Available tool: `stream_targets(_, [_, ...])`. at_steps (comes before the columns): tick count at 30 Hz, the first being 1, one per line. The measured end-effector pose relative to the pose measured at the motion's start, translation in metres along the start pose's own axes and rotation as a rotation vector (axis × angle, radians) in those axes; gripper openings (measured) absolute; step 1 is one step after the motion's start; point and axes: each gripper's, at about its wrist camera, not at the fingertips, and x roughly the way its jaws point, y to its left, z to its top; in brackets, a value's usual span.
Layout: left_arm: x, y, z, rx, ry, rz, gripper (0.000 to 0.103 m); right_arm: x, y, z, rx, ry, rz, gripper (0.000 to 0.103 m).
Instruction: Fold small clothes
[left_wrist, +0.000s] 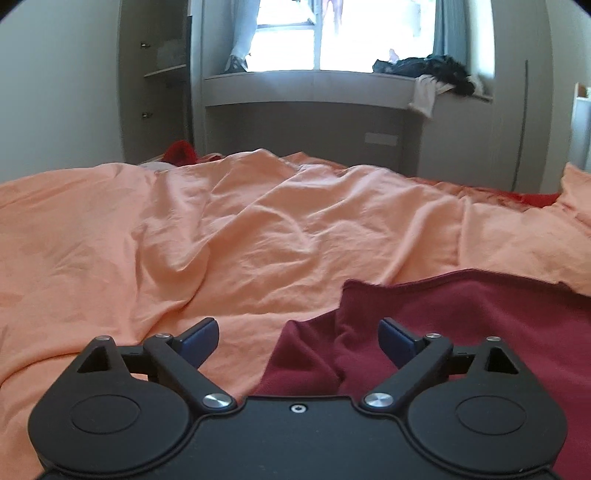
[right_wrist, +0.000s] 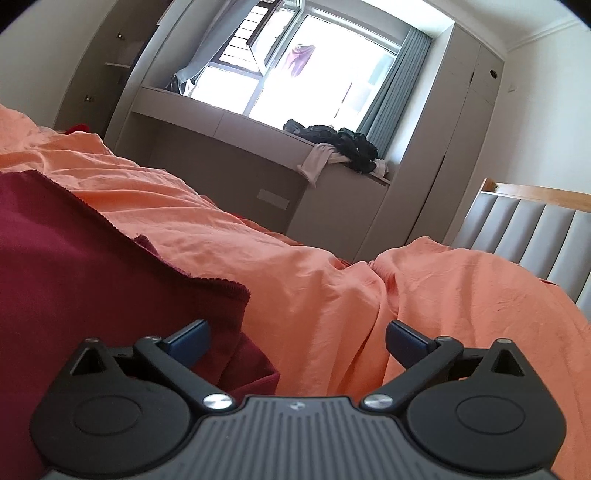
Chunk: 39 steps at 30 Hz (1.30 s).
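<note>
Two claws are in view, one per wrist camera, both with jaws spread wide and nothing clamped between the pads. The left claw (left_wrist: 298, 341) hangs low over the bed, where a dark red garment (left_wrist: 461, 332) lies on the orange bedsheet (left_wrist: 221, 229). The garment's rumpled near edge sits between and just ahead of the left claw's blue fingertips (left_wrist: 199, 338); whether the right-hand pad touches the cloth cannot be told. The right claw (right_wrist: 297, 341) is tilted, so the room appears slanted in its view. Here the same garment (right_wrist: 92, 280) fills the left side, its hemmed corner lying just ahead of the left-hand fingertip (right_wrist: 188, 341); the right-hand pad stands over bare sheet (right_wrist: 314, 288). Beyond the bed, a pile of dark clothing (right_wrist: 340, 142) rests on the window ledge (right_wrist: 236, 120). A padded headboard (right_wrist: 535, 236) stands at right.
</note>
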Motion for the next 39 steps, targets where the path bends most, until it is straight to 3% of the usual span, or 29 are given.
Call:
stream_targets(5, [-0.011, -0.003, -0.004, -0.002, -0.015, -0.070, 0.100, 0.000, 0.001, -0.001, -0.010, 0.010, -0.006, 0.103])
stream_targets(10, [-0.019, -0.011, -0.009, 0.037, -0.050, -0.042, 0.102, -0.010, 0.001, 0.005, -0.017, -0.005, -0.055, 0.103])
stream_targets(18, [-0.041, -0.016, -0.012, 0.025, -0.102, -0.066, 0.102, -0.049, -0.006, 0.021, 0.038, -0.086, -0.057, 0.103])
stream_targets(23, [-0.060, -0.016, -0.018, 0.032, -0.135, -0.080, 0.102, -0.079, -0.007, 0.034, 0.141, -0.121, -0.007, 0.103])
stream_targets(27, [-0.079, -0.014, -0.027, 0.009, -0.172, -0.103, 0.102, -0.098, -0.001, 0.039, 0.246, -0.115, 0.096, 0.103])
stream_targets(34, [-0.115, -0.012, -0.059, -0.051, -0.244, -0.170, 0.102, -0.113, 0.031, 0.037, 0.256, -0.061, 0.198, 0.103])
stream_targets(39, [-0.136, -0.012, -0.082, -0.102, -0.270, -0.231, 0.102, -0.114, 0.054, 0.034, 0.193, -0.040, 0.208, 0.103])
